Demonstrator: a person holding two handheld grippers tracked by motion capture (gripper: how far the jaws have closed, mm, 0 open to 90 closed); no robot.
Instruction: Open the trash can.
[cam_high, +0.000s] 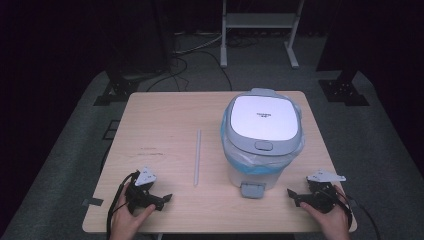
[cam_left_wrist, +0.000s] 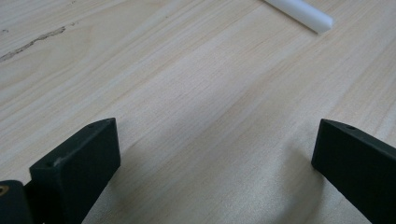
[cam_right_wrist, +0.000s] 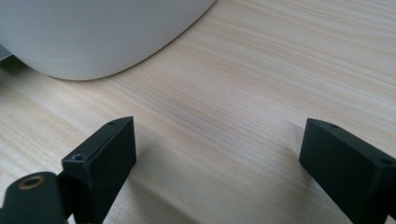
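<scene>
A white pedal bin with a grey-rimmed shut lid and a blue liner stands right of the table's middle; its grey pedal faces the front edge. A thin white rod lies left of it. My left gripper rests near the front left corner, open, with bare wood between its jaws; the rod's end lies ahead of it. My right gripper rests near the front right corner, open and empty, with the bin's white wall close ahead to its left.
The light wooden table has a dark scratch mark on its left half. Beyond the far edge are dark stand feet, cables and a white frame on grey carpet.
</scene>
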